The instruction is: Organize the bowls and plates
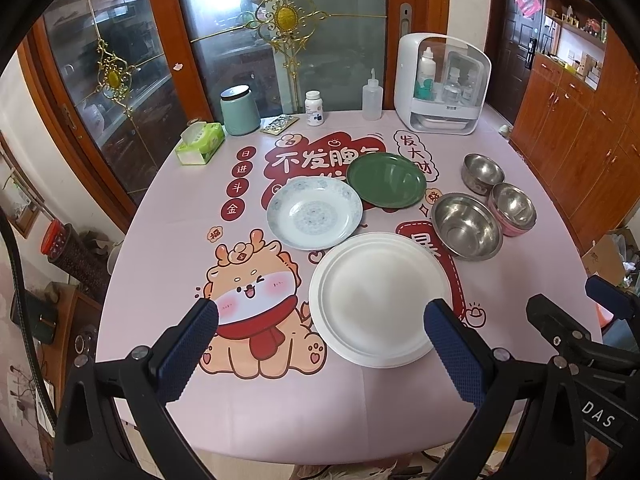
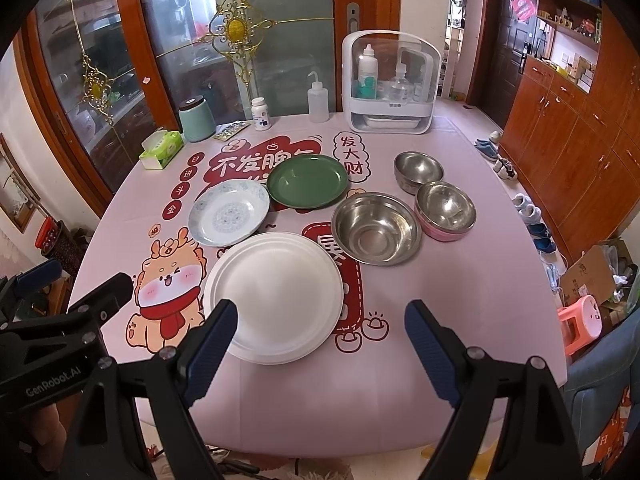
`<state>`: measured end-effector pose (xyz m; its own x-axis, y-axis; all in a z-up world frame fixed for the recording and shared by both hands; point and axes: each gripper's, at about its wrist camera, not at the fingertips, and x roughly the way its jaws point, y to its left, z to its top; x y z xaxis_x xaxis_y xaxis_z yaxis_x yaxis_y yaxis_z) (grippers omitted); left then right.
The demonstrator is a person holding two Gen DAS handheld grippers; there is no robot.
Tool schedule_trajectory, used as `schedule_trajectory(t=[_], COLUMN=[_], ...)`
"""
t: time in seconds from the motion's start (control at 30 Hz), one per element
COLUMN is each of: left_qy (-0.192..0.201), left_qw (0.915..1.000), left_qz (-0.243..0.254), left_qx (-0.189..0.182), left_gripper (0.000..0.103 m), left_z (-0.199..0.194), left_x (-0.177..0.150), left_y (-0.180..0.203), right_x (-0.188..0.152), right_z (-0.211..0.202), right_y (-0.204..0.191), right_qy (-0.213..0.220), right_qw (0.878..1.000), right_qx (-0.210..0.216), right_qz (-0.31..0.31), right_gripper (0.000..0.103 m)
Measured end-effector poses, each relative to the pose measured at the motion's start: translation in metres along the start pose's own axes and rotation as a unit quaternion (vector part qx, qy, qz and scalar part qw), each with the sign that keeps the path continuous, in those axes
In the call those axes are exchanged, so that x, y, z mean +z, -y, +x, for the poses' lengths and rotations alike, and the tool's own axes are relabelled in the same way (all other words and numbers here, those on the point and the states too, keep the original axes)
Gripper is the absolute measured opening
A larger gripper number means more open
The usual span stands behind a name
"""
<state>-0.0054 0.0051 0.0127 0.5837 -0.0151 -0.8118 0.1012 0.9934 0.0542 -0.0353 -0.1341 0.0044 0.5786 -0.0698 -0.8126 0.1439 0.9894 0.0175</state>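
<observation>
On the pink table lie a large white plate (image 1: pixel 380 300) (image 2: pixel 276 296), a blue-patterned white plate (image 1: pixel 314 212) (image 2: pixel 229 212) behind it and a green plate (image 1: pixel 386 180) (image 2: pixel 307 180) further back. To the right stand a large steel bowl (image 1: pixel 466 226) (image 2: pixel 376 228), a steel bowl with a pink outside (image 1: pixel 514 208) (image 2: pixel 445 210) and a small steel bowl (image 1: pixel 482 172) (image 2: pixel 418 170). My left gripper (image 1: pixel 322 316) is open above the table's near edge, at the white plate's left. My right gripper (image 2: pixel 320 320) is open near the plate's right rim. Both hold nothing.
At the table's back stand a white storage box with bottles (image 1: pixel 440 84) (image 2: pixel 390 84), a squeeze bottle (image 1: pixel 372 98), a pill bottle (image 1: pixel 314 108), a teal canister (image 1: pixel 239 110) and a tissue pack (image 1: pixel 200 142). Wooden cabinets (image 2: pixel 568 140) and shoes lie to the right.
</observation>
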Motion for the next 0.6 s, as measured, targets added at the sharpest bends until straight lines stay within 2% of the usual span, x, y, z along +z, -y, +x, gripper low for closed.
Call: schedule_trajectory(t=[0.4, 0.6], left_qy=[-0.005, -0.006], left_qw=[1.0000, 0.9999], left_qz=[-0.001, -0.005], left_qx=[0.004, -0.007], left_gripper=[0.102, 0.102], left_z=[0.004, 0.011], left_x=[0.003, 0.010], left_y=[-0.003, -0.006], right_x=[0.004, 0.010], right_z=[0.003, 0.013], right_y=[-0.004, -0.002], right_qy=[0.002, -0.001], right_qw=[1.000, 1.000], right_qx=[-0.001, -0.001], right_qz=[0.000, 0.004], right_gripper=[0.086, 0.086])
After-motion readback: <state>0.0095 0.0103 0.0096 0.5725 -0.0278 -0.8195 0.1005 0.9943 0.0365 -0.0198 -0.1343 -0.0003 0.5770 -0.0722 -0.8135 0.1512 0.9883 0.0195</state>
